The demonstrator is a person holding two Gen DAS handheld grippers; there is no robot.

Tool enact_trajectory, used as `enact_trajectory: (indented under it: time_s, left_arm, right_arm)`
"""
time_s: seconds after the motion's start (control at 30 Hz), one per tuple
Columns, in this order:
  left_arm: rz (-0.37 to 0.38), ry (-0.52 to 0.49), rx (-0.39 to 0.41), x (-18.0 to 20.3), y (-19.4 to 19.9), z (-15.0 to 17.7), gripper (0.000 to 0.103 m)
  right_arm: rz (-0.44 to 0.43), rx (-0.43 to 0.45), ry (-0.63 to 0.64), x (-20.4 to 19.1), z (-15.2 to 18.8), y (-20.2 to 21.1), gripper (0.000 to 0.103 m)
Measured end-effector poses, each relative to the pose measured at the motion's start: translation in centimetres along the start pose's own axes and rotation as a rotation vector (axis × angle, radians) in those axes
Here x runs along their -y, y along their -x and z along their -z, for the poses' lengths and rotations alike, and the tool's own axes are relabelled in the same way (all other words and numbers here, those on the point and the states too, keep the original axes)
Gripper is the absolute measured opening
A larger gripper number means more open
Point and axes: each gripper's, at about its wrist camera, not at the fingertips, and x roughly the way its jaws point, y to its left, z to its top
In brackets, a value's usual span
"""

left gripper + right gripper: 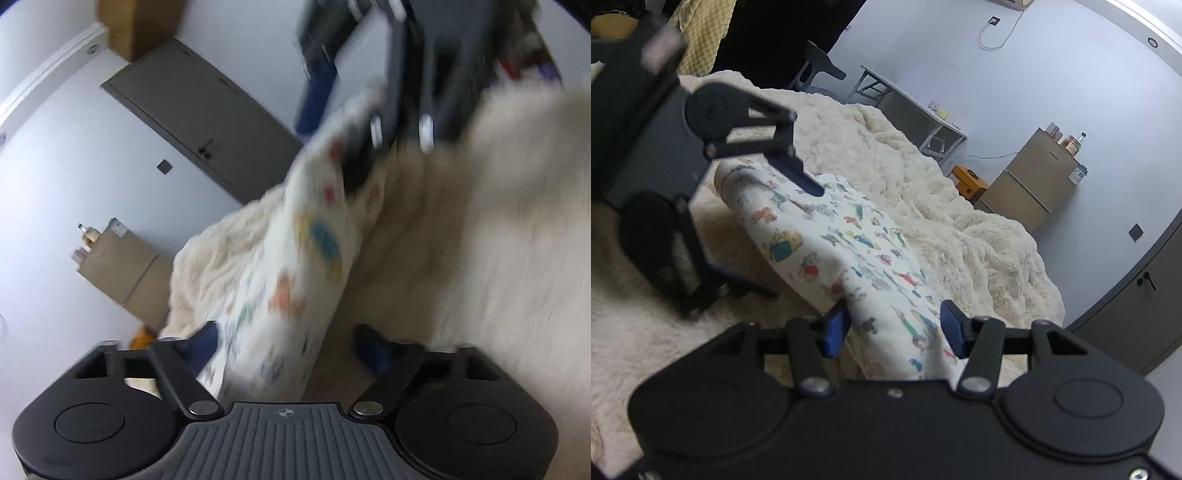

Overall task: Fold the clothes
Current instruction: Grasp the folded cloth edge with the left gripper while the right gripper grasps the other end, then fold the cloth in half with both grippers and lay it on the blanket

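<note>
Two grippers are in play: the left gripper [291, 347] and the right gripper [894, 325], each with two blue fingers, so four fingers altogether. There is one printed garment [849, 254], white with small coloured cartoon figures, and one cream fluffy blanket [923, 177] under it. Around the room the count is one grey door [199, 122], one fridge [1034, 177] with about three containers on top, though they are too small to count surely, one orange box [971, 181], one folding table [912, 103] and one dark chair [820, 70].
</note>
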Motion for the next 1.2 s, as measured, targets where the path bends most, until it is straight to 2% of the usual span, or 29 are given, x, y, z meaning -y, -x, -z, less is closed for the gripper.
enact_trajectory:
  time_s: [0.1,0.13,0.23,0.3,0.33,0.4,0.43,0.47,0.53,0.6,0.73,0.83,0.9,1.07,1.2]
  left_arm:
    - [0.016,0.067,0.011,-1.2,0.2,0.1,0.026]
    - [0.018,0.068,0.013,-1.4,0.3,0.0,0.023]
    - [0.038,0.08,0.011,-2.1,0.4,-0.5,0.02]
    - [0.049,0.096,0.01,-2.6,0.4,-0.6,0.019]
    - [0.052,0.103,0.01,-2.7,0.3,-0.7,0.018]
    - [0.061,0.12,0.014,-3.3,0.3,-0.8,0.017]
    - [0.065,0.128,0.017,-3.6,0.3,-0.8,0.017]
    - [0.069,0.13,0.019,-3.7,0.3,-0.8,0.017]
    - [0.066,0.109,0.02,-3.7,0.4,-0.6,0.016]
    - [0.053,0.097,0.023,-4.0,0.8,-0.6,0.015]
    - [0.021,0.119,0.029,-7.5,2.9,-0.2,0.014]
    - [-0.008,0.17,0.025,-12.6,5.5,1.2,0.014]
    - [-0.025,0.192,-0.007,-15.6,7.5,2.7,0.014]
    - [-0.089,0.217,-0.147,-22.1,11.7,7.9,0.014]
    - [-0.186,0.196,-0.276,-25.7,14.8,13.0,0.015]
  right_arm:
    - [0.002,-0.014,0.036,-1.3,0.1,-0.1,0.052]
    - [0.014,-0.011,0.065,-2.1,0.2,-0.2,0.055]
    - [0.051,0.015,0.16,-5.0,0.3,-0.9,0.071]
    - [0.102,0.012,0.226,-6.7,0.3,-1.9,0.071]
    - [0.139,-0.007,0.261,-7.1,0.4,-2.7,0.069]
    - [0.2,-0.048,0.318,-7.7,0.7,-4.1,0.049]
    - [0.216,-0.065,0.339,-7.5,0.9,-4.6,0.048]
    - [0.232,-0.082,0.36,-7.3,1.2,-5.0,0.044]
    - [0.217,-0.087,0.362,-6.7,0.9,-4.9,0.035]
    - [0.207,-0.091,0.373,-6.1,0.2,-4.7,0.03]
    - [0.17,-0.057,0.384,-3.7,-4.5,-4.3,0.026]
    - [0.13,-0.005,0.398,-2.8,-9.3,-4.0,0.024]
    - [0.068,0.036,0.403,-2.7,-13.1,-4.4,0.024]
    - [-0.106,0.117,0.428,-4.8,-21.8,-8.4,0.023]
    - [-0.133,0.198,0.497,-9.1,-27.1,-12.0,0.023]
